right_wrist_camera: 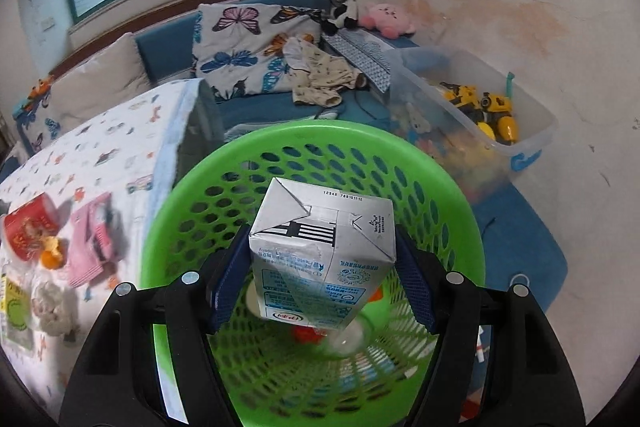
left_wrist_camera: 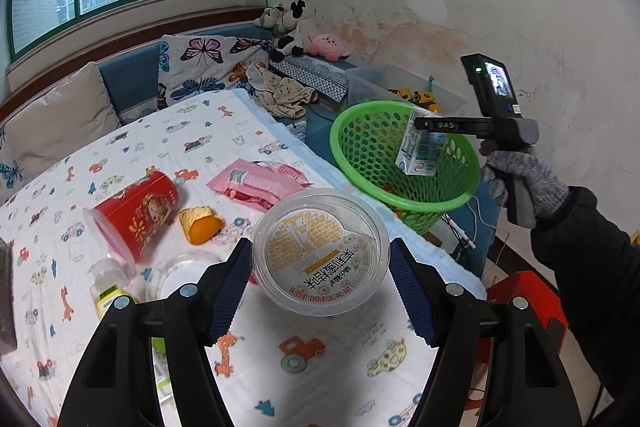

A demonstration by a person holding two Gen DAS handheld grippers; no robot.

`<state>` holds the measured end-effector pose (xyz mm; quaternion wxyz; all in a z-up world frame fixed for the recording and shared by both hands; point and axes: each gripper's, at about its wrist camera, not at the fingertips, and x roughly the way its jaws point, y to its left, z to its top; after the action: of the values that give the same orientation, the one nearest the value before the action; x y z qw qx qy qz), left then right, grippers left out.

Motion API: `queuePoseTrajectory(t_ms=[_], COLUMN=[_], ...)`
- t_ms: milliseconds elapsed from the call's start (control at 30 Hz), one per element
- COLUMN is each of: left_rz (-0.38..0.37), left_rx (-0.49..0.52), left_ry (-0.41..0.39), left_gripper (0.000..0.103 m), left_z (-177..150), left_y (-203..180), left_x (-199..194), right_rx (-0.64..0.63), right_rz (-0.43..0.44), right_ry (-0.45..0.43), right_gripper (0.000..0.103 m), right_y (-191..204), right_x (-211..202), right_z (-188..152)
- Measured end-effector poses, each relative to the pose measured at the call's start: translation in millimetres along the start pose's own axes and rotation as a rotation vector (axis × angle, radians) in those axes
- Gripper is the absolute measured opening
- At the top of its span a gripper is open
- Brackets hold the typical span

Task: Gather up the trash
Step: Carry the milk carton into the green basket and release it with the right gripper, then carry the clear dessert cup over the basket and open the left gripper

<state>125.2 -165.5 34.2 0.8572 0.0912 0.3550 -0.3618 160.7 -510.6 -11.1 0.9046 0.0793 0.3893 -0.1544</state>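
We see a green perforated basket (right_wrist_camera: 168, 227), a white-and-blue carton (right_wrist_camera: 320, 259), a red cup (left_wrist_camera: 136, 215), and a pink packet (left_wrist_camera: 256, 183) on the vehicle-printed cloth (left_wrist_camera: 320, 367).

"12345 789101112" on milk carton (right_wrist_camera: 324, 227); "DAS" on right gripper (left_wrist_camera: 424, 125).

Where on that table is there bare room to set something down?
Free: the near cloth below the clear cup, and the far stretch toward the butterfly pillow. Crowded: around the red cup, orange peel and pink packet.
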Motion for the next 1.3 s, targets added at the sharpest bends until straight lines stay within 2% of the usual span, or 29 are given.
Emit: queuePoseTrajectory(t_ms=[167,500,867,1300], left_rz=[-0.025,-0.081,-0.144,-0.192], left_rx=[0.002,0.027,0.050,0.062], left_ry=[0.007,0.026,0.102,0.182], left_gripper=[0.067,0.067,0.067,0.069], left_z=[12.8,50.8,87.3,101.3], left_y=[-5.7,-28.4,-66.4,-115.5], left_x=[12.1,48.2,113.4,175.9], right_rx=[0.013,-0.009,0.008,0.072], right_rz=[-0.031,0.001,0.029,0.046], right_ry=[-0.026,-0.082,-0.116,-0.121], right_gripper=[0.082,0.082,0.082,0.082], right_y=[-5.6,-8.6,-22.5,-43.8], right_x=[-1.4,-43.8,-84.0,-105.5], right_z=[-0.6,-14.8,-41.6,-67.0])
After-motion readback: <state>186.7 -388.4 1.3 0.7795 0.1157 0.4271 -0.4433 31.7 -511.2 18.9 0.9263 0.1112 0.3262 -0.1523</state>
